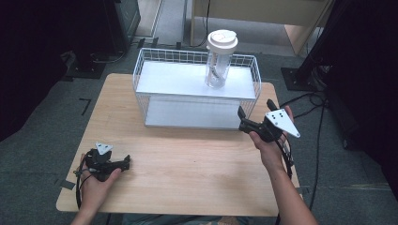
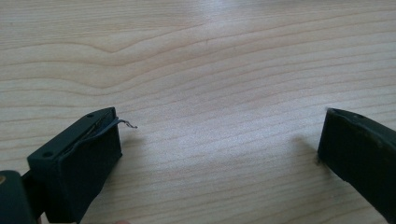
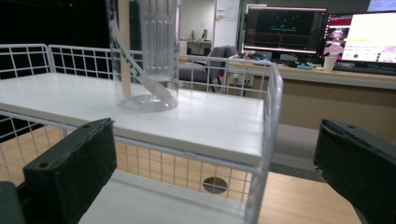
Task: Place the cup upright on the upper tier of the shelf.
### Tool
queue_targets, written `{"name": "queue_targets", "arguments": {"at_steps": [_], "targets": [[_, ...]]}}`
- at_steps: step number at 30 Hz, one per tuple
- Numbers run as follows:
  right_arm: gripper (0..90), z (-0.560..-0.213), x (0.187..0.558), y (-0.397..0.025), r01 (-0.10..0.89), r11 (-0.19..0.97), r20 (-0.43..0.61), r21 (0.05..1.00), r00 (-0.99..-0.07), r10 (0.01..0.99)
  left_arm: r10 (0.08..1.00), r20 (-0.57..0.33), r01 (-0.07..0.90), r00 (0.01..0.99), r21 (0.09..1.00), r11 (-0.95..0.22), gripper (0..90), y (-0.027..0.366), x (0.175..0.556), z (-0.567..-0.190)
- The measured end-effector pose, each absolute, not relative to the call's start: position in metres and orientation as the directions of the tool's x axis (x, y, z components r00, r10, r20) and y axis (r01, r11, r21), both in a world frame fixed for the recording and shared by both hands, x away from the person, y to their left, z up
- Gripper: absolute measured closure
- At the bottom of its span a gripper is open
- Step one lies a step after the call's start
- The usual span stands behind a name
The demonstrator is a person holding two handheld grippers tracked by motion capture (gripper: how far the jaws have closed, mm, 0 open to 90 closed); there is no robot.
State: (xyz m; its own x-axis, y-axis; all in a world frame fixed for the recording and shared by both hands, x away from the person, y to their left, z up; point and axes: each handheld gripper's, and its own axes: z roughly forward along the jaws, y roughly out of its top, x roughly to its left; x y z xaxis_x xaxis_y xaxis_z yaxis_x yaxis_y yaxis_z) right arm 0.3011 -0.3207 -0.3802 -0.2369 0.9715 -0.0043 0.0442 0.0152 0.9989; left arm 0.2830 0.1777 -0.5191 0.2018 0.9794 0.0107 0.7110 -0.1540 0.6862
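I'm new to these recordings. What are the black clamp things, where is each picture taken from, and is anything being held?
A person holds a black two-jaw hand-held gripper in each hand: the left hand-held gripper and the right hand-held gripper. One camera looks down from above; the others ride on each gripper, looking along its jaws. On the light wooden table stands a white wire two-level shelf rack, with a clear plastic white-lidded tumbler on its upper shelf. Both grippers are open, holding nothing.

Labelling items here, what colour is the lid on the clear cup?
White; the lid shows best in the high view.
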Motion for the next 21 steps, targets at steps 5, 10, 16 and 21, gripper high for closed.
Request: {"name": "queue_targets", "arguments": {"at_steps": [5,10,16,21], "targets": [[0.0,-0.389,0.295,-0.330,0.056,0.015,-0.002,0.998,-0.220,0.975,0.979,0.012,0.712,0.204,0.685,-0.157,0.0,0.178,0.283,-0.519],[0.0,-0.400,0.289,-0.342,0.077,0.014,0.002,0.997,-0.202,0.979,0.979,0.013,0.712,0.204,0.684,-0.157,0.0,0.178,0.283,-0.519],[0.0,-0.412,0.281,-0.354,0.101,0.013,0.006,0.995,-0.182,0.983,0.979,0.012,0.712,0.204,0.685,-0.156,0.0,0.178,0.283,-0.519],[0.0,-0.422,0.274,-0.363,0.122,0.007,0.014,0.992,-0.168,0.986,0.979,0.012,0.712,0.204,0.685,-0.156,0.0,0.178,0.283,-0.519]]}}
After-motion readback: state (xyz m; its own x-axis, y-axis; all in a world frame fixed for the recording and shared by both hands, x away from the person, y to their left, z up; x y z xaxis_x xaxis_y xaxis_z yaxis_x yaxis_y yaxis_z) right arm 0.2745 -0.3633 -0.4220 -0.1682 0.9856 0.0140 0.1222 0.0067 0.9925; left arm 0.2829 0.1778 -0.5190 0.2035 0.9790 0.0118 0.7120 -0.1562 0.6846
